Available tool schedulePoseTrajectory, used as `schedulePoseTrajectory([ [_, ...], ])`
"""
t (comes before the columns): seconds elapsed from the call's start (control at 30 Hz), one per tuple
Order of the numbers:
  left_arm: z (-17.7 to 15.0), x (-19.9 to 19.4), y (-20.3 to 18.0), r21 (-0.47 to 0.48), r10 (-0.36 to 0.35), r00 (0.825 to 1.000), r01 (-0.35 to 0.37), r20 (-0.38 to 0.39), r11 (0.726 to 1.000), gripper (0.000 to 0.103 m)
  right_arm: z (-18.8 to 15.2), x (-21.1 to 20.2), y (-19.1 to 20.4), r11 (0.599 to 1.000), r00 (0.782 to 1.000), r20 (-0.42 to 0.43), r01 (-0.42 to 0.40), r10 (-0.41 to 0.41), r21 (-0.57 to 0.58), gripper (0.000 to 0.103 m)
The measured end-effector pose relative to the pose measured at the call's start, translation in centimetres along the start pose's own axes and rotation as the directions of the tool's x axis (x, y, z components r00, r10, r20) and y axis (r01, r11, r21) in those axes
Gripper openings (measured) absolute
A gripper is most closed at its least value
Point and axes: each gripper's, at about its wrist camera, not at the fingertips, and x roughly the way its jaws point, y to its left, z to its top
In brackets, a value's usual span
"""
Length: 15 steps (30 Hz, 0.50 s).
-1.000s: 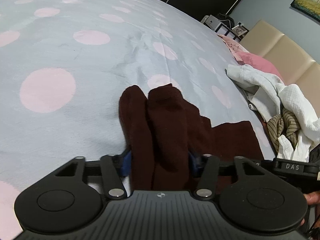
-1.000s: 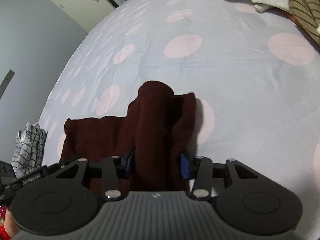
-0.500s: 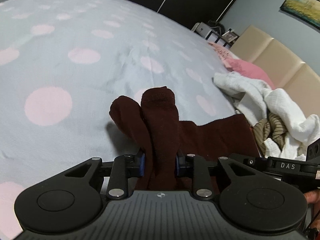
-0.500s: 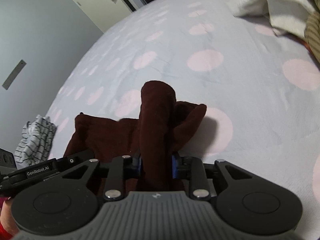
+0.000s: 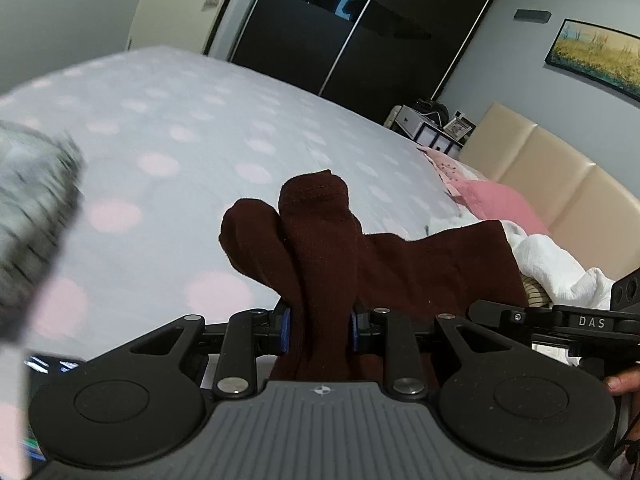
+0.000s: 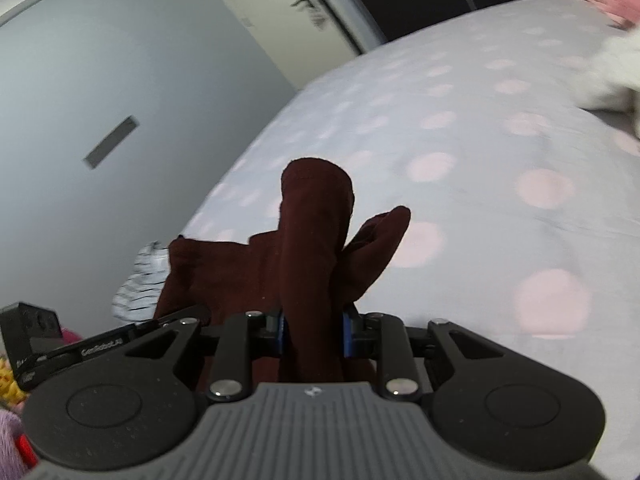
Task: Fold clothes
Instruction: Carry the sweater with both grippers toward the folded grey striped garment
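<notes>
Maroon garment point(image 5: 320, 248) | both jaws clamped on it | labels: "DAS" point(image 5: 592, 322), "GenRobot.AI" point(image 6: 102, 347)

Blurred striped cloth point(image 5: 32, 216), edge-cropped

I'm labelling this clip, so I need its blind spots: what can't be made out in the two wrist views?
- Left wrist view: the grey striped cloth at the left edge is motion-blurred and cut off.
- Left wrist view: the dark red garment covers part of the white laundry pile; its lower part runs behind the left tongs.
- Right wrist view: the white cloth is blurred; the garment's hanging part is behind the right tongs.
</notes>
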Motion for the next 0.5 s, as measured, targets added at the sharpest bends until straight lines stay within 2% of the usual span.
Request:
schedulePoseTrajectory([
  [0.1,2.9,-3.1,1.6,0.035,0.027,1.000,-0.027,0.001,0.999,0.023,0.5,0.7,4.0,0.998,0.998,-0.005,-0.056,0.056,-0.015,0.028],
  [0.2,6.1,-6.7,4.0,0.061,0.065,0.998,-0.066,0.017,0.996,0.023,1.3,2.1,7.5,0.993,0.994,0.000,-0.113,0.113,0.030,0.028],
  [0.4,10.7,-12.2,10.5,0.053,0.174,0.983,-0.177,0.059,0.983,0.023,2.8,8.3,15.9,0.981,0.981,-0.045,-0.188,0.189,0.040,0.028],
  [0.5,12.6,-13.4,14.4,0.000,0.208,0.976,-0.208,0.060,0.978,0.023,3.5,11.8,20.0,0.974,0.972,-0.059,-0.225,0.227,0.034,0.028],
])
